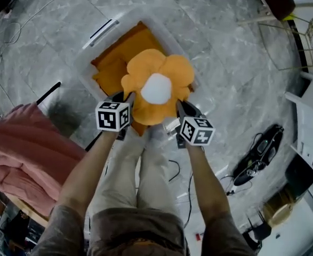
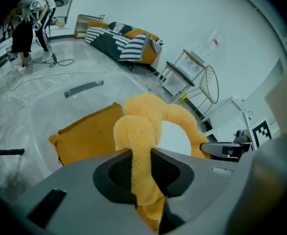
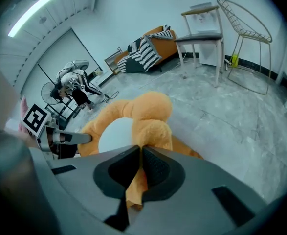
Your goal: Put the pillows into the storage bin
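At the left, a thick fold of one petal of the orange flower-shaped plush pillow with a white centre (image 1: 156, 87) is pinched by the left gripper (image 1: 123, 97), its jaws held slightly apart by the plush between them. The pillow is held up over the near part of the clear plastic storage bin (image 1: 84, 73), above the mustard square fabric pillow (image 1: 119, 52) already lying inside. At the right, only a thin edge of another petal is nipped by the right gripper (image 1: 180, 106), whose jaws are almost fully together. That thin hold is judged the weaker one: should the fabric slide out, the pillow would be left swinging from the left grip alone. If it were let go here, it could be caught on the near rim, hidden beneath it, and tipped onto the floor. Two pillows are counted, one bin, and two grippers.
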